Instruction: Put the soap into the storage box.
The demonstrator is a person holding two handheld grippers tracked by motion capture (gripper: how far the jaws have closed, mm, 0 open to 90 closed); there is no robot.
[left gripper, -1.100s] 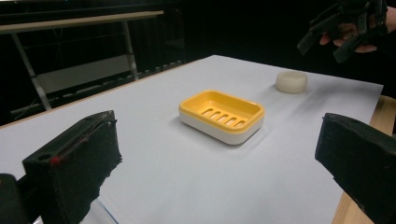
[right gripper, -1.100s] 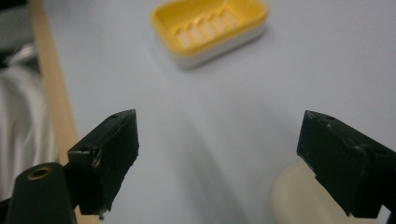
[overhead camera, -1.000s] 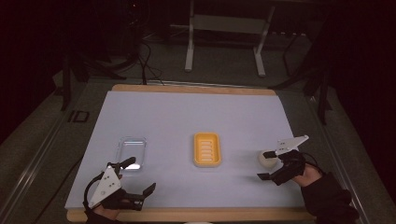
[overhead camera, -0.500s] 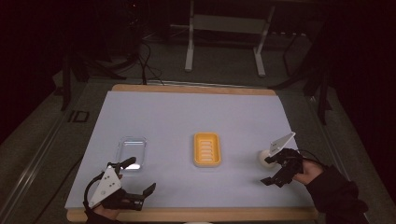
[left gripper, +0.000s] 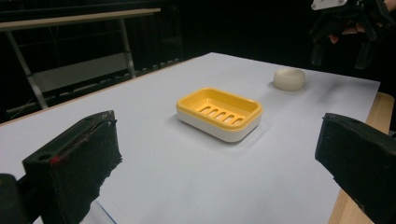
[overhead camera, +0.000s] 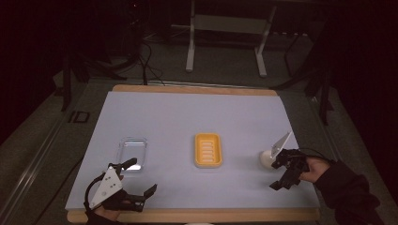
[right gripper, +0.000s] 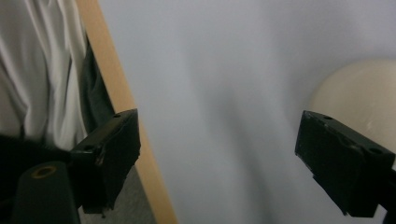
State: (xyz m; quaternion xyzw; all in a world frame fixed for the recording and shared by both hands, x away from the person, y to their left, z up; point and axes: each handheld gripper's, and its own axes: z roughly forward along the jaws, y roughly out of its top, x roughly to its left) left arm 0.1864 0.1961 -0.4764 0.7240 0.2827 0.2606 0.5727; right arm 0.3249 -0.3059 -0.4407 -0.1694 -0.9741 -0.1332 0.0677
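Note:
A yellow soap dish with a white base sits mid-table, empty. A cream soap bar lies to its right on the pale sheet. My right gripper hovers just beside the bar on its near right, open and tilted down. In the right gripper view its jaws stand wide apart with nothing between them, and the soap bar is beyond the right jaw. My left gripper rests open near the front left edge. Its jaws face the dish and the soap bar.
A clear plastic tray lies just beyond the left gripper. The table's wooden front edge runs close behind both hands. White cloth hangs past that edge. A metal stand is on the floor behind the table.
The right gripper has tilted downward and drawn slightly toward the front edge, beside the soap bar. The left gripper, dish and tray have not moved.

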